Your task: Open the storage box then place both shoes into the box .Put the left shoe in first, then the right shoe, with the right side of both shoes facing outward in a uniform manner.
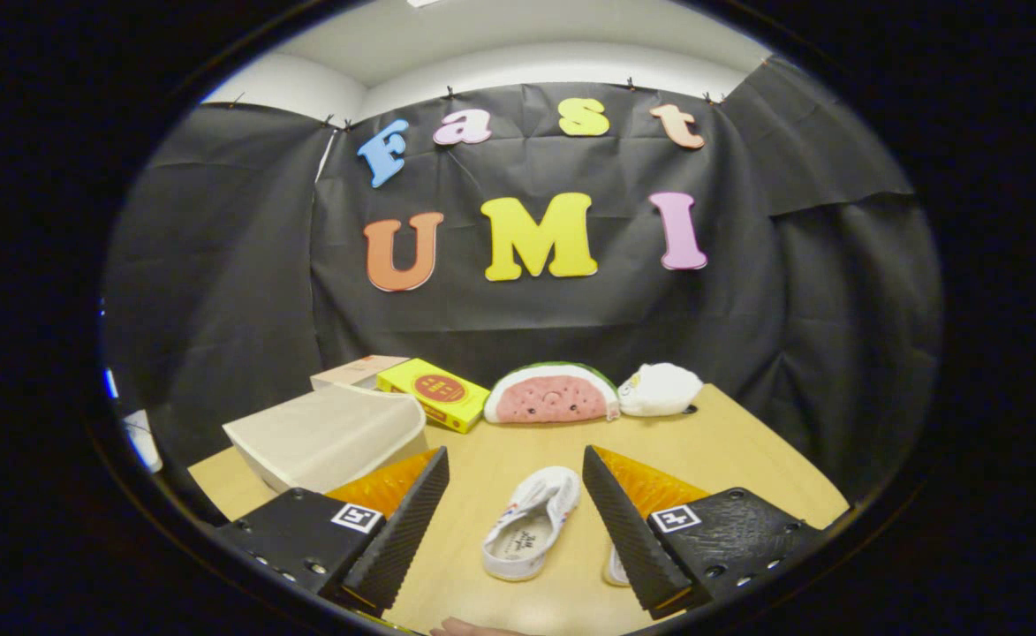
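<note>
A white shoe lies on the wooden table, below and between my fingers, its opening facing up. A second white shoe shows as a sliver beside it, mostly hidden behind my right finger. The storage box, beige with a pale lid, sits shut just beyond my left finger. My gripper hangs open above the table with nothing between its fingers.
A yellow box and a pink carton lie behind the storage box. A watermelon plush and a white plush sit along the table's far edge. A hand shows at the near edge.
</note>
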Tool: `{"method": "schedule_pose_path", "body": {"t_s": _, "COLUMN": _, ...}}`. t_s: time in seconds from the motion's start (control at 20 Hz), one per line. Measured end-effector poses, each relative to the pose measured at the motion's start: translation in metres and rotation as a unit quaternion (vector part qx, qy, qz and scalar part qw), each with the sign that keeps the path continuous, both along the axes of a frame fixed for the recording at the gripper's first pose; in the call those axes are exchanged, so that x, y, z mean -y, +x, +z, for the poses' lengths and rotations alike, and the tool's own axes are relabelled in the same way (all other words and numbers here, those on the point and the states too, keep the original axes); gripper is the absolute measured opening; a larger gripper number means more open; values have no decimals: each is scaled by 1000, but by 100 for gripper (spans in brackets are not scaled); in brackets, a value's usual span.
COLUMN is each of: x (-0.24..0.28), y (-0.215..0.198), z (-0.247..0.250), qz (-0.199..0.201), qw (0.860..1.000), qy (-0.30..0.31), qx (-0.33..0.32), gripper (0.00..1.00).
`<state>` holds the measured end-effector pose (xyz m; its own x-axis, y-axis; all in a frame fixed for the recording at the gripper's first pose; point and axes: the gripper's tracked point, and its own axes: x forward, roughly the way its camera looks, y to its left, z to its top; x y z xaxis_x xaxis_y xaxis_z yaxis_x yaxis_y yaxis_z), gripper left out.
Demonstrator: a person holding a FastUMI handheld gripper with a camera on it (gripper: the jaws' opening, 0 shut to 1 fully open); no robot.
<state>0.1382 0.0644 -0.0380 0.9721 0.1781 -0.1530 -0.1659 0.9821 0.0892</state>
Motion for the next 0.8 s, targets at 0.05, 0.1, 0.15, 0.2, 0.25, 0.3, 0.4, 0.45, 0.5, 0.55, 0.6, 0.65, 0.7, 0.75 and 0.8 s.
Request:
{"method": "schedule_pose_path", "body": {"t_s": 0.05, "x": -12, "y": 9, "z": -1, "qz": 12, "qw": 1000, "qy": 9, "qx": -11, "gripper": 95}}
{"method": "schedule_pose_path", "body": {"t_s": 0.1, "x": -22, "y": 18, "z": -3, "qz": 22, "qw": 999, "qy": 20, "qx": -19, "gripper": 95}}
{"method": "schedule_pose_path", "body": {"t_s": 0.15, "x": -32, "y": 27, "z": -4, "qz": 32, "qw": 998, "qy": 34, "qx": -30, "gripper": 95}}
{"method": "schedule_pose_path", "body": {"t_s": 0.2, "x": -44, "y": 38, "z": -7, "qz": 45, "qw": 997, "qy": 50, "qx": -45, "gripper": 95}}
{"method": "schedule_pose_path", "body": {"t_s": 0.25, "x": -55, "y": 44, "z": -12, "qz": 61, "qw": 994, "qy": 64, "qx": -63, "gripper": 95}}
{"method": "schedule_pose_path", "body": {"t_s": 0.3, "x": -70, "y": 48, "z": -15, "qz": 89, "qw": 990, "qy": 77, "qx": -77, "gripper": 94}}
{"method": "schedule_pose_path", "body": {"t_s": 0.4, "x": -91, "y": 58, "z": -21, "qz": 127, "qw": 983, "qy": 94, "qx": -93, "gripper": 94}}
{"method": "schedule_pose_path", "body": {"t_s": 0.45, "x": -100, "y": 65, "z": -24, "qz": 142, "qw": 980, "qy": 100, "qx": -102, "gripper": 94}}
{"method": "schedule_pose_path", "body": {"t_s": 0.5, "x": -111, "y": 70, "z": -30, "qz": 163, "qw": 974, "qy": 109, "qx": -116, "gripper": 94}}
{"method": "schedule_pose_path", "body": {"t_s": 0.55, "x": -122, "y": 75, "z": -36, "qz": 184, "qw": 965, "qy": 127, "qx": -136, "gripper": 94}}
{"method": "schedule_pose_path", "body": {"t_s": 0.6, "x": -136, "y": 78, "z": -39, "qz": 208, "qw": 953, "qy": 157, "qx": -157, "gripper": 94}}
{"method": "schedule_pose_path", "body": {"t_s": 0.65, "x": -144, "y": 82, "z": -40, "qz": 226, "qw": 939, "qy": 191, "qx": -176, "gripper": 94}}
{"method": "schedule_pose_path", "body": {"t_s": 0.7, "x": -151, "y": 81, "z": -40, "qz": 242, "qw": 923, "qy": 227, "qx": -194, "gripper": 94}}
{"method": "schedule_pose_path", "body": {"t_s": 0.75, "x": -156, "y": 84, "z": -45, "qz": 251, "qw": 909, "qy": 257, "qx": -213, "gripper": 94}}
{"method": "schedule_pose_path", "body": {"t_s": 0.8, "x": -159, "y": 90, "z": -52, "qz": 248, "qw": 899, "qy": 279, "qx": -231, "gripper": 94}}
